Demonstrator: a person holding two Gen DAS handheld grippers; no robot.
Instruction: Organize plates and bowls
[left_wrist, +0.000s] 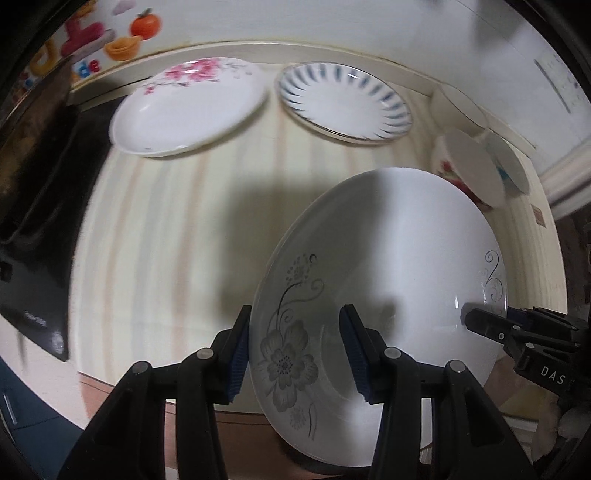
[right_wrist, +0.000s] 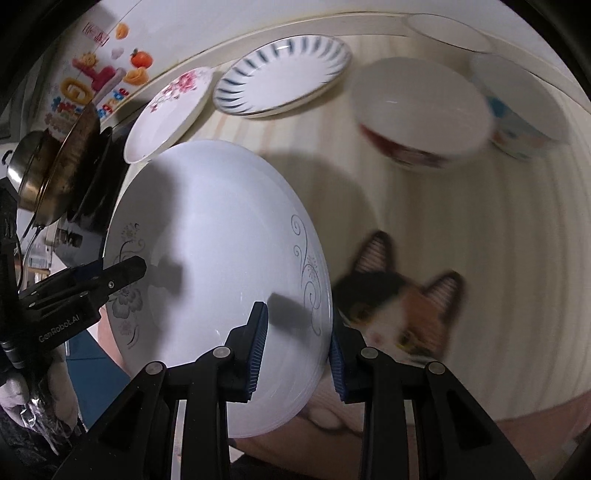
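Cream striped cloth (left_wrist: 177, 229) covers the table where I work, with a wall behind carrying a colourful cartoon sticker (right_wrist: 99, 85). I hold the large white plate with grey flower drawings (left_wrist: 388, 258) tilted above the cloth, lifted between my two tools. My left gripper (left_wrist: 295, 354) pinches its near rim, one blue pad on the outer side and one on the inner face, so the fingers are narrow and closed on the rim. My right gripper (right_wrist: 297, 354) grips the opposite rim in the same way, one pad inside and one behind the edge. Further back on the cloth lie a white plate with pink blossoms (left_wrist: 188, 107) and, just beside it, a white plate with blue stripes around the rim (left_wrist: 343, 99). To the right stand a white bowl with red flowers (right_wrist: 421, 110), a white bowl with blue pattern (right_wrist: 524, 110) close beside it, and a plain white bowl (right_wrist: 447, 31) behind. On the left side I see a black stove (left_wrist: 37, 236) and a metal pot (right_wrist: 48, 173). A cat face picture (right_wrist: 402, 306) appears under the plate's right edge.
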